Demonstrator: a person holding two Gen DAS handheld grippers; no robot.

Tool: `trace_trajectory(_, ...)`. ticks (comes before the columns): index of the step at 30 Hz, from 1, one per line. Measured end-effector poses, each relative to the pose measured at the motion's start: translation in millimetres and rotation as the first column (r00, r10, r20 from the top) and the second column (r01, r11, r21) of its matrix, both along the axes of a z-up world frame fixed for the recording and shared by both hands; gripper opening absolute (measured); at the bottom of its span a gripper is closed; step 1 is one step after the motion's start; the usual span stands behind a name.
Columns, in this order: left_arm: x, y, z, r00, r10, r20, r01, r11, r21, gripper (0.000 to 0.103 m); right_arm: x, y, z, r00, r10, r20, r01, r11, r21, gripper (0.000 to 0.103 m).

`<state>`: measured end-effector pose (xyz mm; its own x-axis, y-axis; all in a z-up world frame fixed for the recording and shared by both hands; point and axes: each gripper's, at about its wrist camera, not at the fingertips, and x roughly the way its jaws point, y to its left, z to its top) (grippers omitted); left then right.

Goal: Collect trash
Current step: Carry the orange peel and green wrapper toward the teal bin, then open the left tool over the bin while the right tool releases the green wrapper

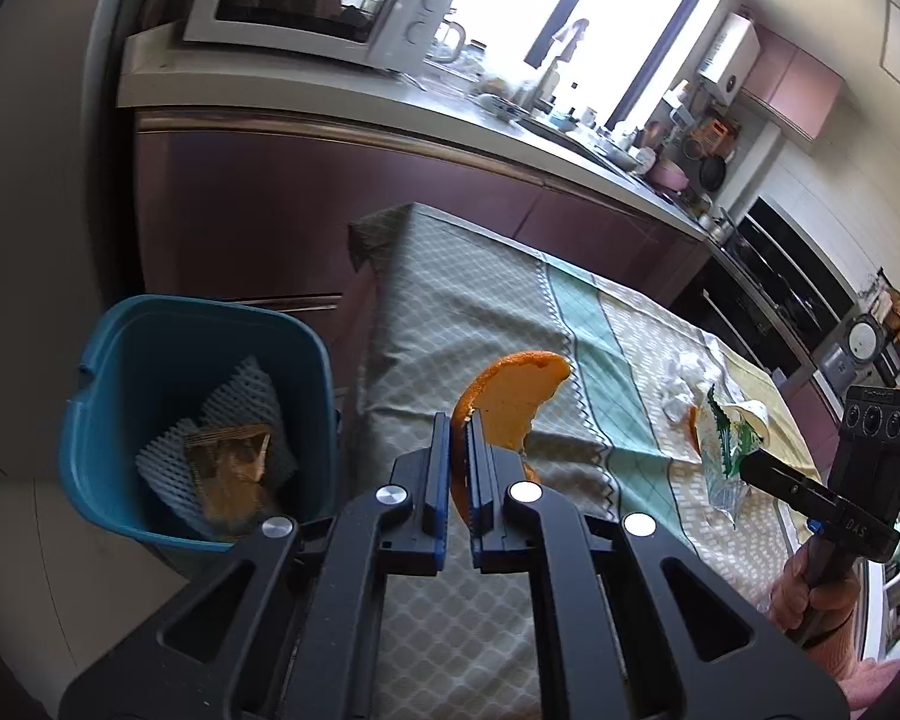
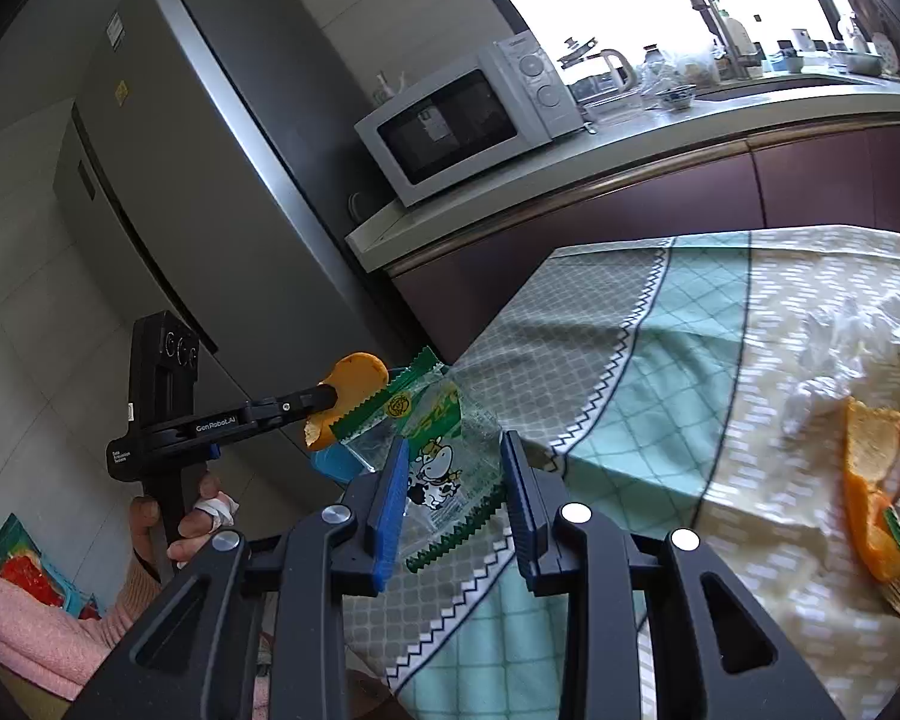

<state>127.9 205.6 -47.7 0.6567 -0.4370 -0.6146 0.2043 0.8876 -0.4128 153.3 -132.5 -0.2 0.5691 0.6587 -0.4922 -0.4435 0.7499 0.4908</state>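
Note:
My left gripper (image 1: 461, 426) is shut on a piece of orange peel (image 1: 513, 396) and holds it above the table's left end, just right of the blue trash bin (image 1: 114, 360). The bin holds white foam netting (image 1: 243, 396) and a brown wrapper (image 1: 231, 468). In the right wrist view the left gripper (image 2: 324, 399) shows with the peel (image 2: 354, 381). My right gripper (image 2: 450, 468) holds a clear plastic wrapper with green edges and a cow print (image 2: 444, 456) between its fingers, jaws fairly wide apart. The wrapper also shows in the left wrist view (image 1: 723, 450).
The table has a green and beige patterned cloth (image 1: 450, 312). More orange peel (image 2: 870, 480) and crumpled white plastic (image 2: 858, 330) lie on it to the right. A counter with a microwave (image 2: 468, 120) runs behind; a fridge (image 2: 210, 180) stands at left.

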Motion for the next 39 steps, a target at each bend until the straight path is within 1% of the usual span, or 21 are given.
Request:
trace_trajectory(5,4,43,-6,0.995,0.098,-0.009,-0.098,0.995,0.011,0.005,21,43,3,0.996,0.087,0.000,-0.087,0.996,-0.018,0.029)
trace_trajectory(9,7,73,-16,0.986,0.163,-0.024,-0.163,0.986,0.026,0.005,41,76,1,0.989,0.149,-0.027,-0.149,0.988,-0.025,0.029)
trace_trajectory(15,16,101,-35,0.972,0.227,-0.064,-0.224,0.974,0.041,0.005,67,121,-12,0.976,0.205,-0.079,-0.209,0.977,-0.051,0.029)
trace_trajectory(21,28,115,-56,0.958,0.268,-0.105,-0.262,0.963,0.066,0.005,90,155,-21,0.968,0.221,-0.115,-0.231,0.969,-0.083,0.029)
trace_trajectory(31,52,122,-87,0.941,0.294,-0.165,-0.283,0.955,0.091,0.006,121,197,-43,0.957,0.220,-0.189,-0.249,0.958,-0.145,0.031)
trace_trajectory(34,57,120,-93,0.938,0.297,-0.176,-0.283,0.954,0.101,0.006,126,205,-51,0.953,0.217,-0.212,-0.254,0.953,-0.166,0.034)
trace_trajectory(35,59,119,-95,0.938,0.298,-0.179,-0.283,0.953,0.103,0.007,128,208,-54,0.951,0.218,-0.220,-0.258,0.951,-0.173,0.037)
trace_trajectory(37,63,119,-99,0.937,0.296,-0.187,-0.280,0.954,0.103,0.010,131,213,-59,0.950,0.212,-0.230,-0.257,0.947,-0.192,0.038)
trace_trajectory(38,65,118,-101,0.936,0.296,-0.190,-0.280,0.954,0.104,0.014,132,215,-61,0.949,0.208,-0.235,-0.256,0.947,-0.196,0.040)
trace_trajectory(39,67,117,-102,0.936,0.295,-0.191,-0.279,0.955,0.104,0.015,133,215,-63,0.949,0.205,-0.241,-0.255,0.947,-0.195,0.043)
